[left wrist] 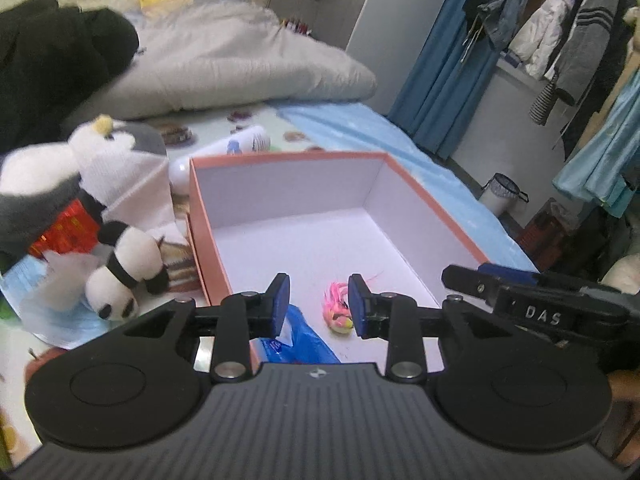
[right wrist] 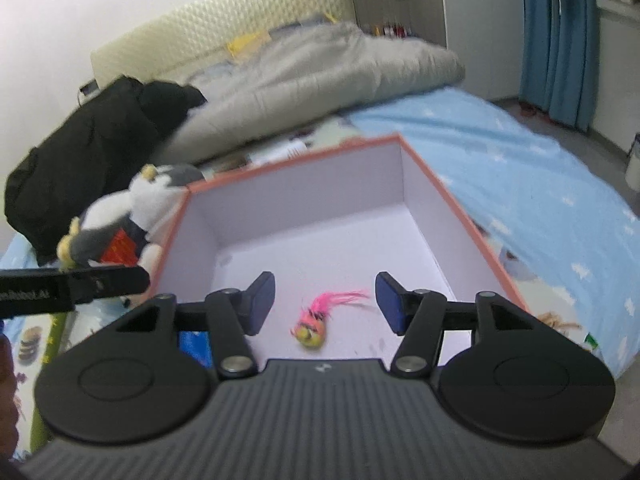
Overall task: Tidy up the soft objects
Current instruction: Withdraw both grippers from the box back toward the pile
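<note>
Both tongs hang over the near end of an open box (left wrist: 304, 216) w/ salmon rim and white inside, sitting on a bed (left wrist: 360, 128). Left tongs (left wrist: 319, 304): jaws apart, nothing between the pads; the small pink-haired toy (left wrist: 338, 312) lies on the box floor just below and right of centre of the gap, apart from both pads. Right tongs (right wrist: 325, 304): jaws wider apart, also empty; same toy (right wrist: 310, 328) shows on the floor between the pads, hair trailing to the right. A blue packet (left wrist: 304, 340) lies in the near left corner of the box, partly under the left tongs' left finger.

Rest of the box floor is bare, so plenty of free room toward the far wall and right wall. Box walls stand upright all round; near rim hidden under the tongs' bodies.

Left of the box, outside it: a panda plush (left wrist: 120, 276) lying on papers close to the left wall, a bigger grey-and-white plush (left wrist: 108, 152) behind it, a white bottle (left wrist: 240, 144) by the far left corner. Crowded on that side, little gap to the wall. Right of the box is open blue sheet (right wrist: 520, 168) sloping to the bed edge. Beyond the box: a grey duvet (left wrist: 224, 60) and a black garment (left wrist: 52, 60), well apart from it. The tongs are side by side, each seen at the edge of the other's view.
</note>
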The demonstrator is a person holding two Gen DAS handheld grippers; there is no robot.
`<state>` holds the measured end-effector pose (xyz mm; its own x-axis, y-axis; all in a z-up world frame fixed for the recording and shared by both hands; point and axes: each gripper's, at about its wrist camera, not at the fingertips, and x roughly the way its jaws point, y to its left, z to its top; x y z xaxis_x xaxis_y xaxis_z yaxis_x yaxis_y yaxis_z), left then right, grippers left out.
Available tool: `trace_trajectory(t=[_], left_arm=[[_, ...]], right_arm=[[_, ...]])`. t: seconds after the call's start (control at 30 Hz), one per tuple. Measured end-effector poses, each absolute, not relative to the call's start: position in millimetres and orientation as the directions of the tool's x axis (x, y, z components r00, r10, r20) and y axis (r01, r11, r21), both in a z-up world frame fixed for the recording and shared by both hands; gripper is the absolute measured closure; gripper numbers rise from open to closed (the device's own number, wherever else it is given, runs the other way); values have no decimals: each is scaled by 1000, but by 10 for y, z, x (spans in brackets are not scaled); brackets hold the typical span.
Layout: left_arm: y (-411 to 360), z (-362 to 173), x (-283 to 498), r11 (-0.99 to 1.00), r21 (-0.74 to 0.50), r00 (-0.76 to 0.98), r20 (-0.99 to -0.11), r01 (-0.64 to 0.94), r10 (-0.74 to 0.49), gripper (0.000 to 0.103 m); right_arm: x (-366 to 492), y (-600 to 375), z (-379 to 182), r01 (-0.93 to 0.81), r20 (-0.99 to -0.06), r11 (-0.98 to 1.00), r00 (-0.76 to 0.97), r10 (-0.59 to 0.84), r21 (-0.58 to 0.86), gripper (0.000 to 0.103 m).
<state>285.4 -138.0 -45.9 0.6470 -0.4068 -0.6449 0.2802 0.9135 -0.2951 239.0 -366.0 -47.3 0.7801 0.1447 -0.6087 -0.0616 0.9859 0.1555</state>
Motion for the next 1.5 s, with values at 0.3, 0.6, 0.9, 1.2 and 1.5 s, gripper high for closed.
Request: trace_trajectory(t=[0.3, 0.6, 0.9, 1.2, 1.5], left_arm=[[-1225, -157, 2422, 918, -250, 708, -584, 309, -398, 61], [-905, -3, 2080, 929, -243, 759, -537, 279, -368, 56], [-621, -18, 1871, 941, -243, 783, -527, 234, -331, 53], [-336, -102, 1710, 947, -255, 793, -528, 194, -305, 53], [-144, -262, 1590, 945, -285, 786, -542, 160, -296, 53]], right_arm=[[2065, -3330, -164, -156, -514, 976, 831, 212, 150, 44], [1831, -3063, -76, -205, -471, 967, 845, 252, 150, 44], [1665, -2792, -157, -240, -473, 959, 834, 285, 155, 44], [1552, -2582, -307, -240, -493, 955, 819, 295, 173, 44], [1494, -2398, -406, -245, -517, 955, 803, 297, 168, 44]])
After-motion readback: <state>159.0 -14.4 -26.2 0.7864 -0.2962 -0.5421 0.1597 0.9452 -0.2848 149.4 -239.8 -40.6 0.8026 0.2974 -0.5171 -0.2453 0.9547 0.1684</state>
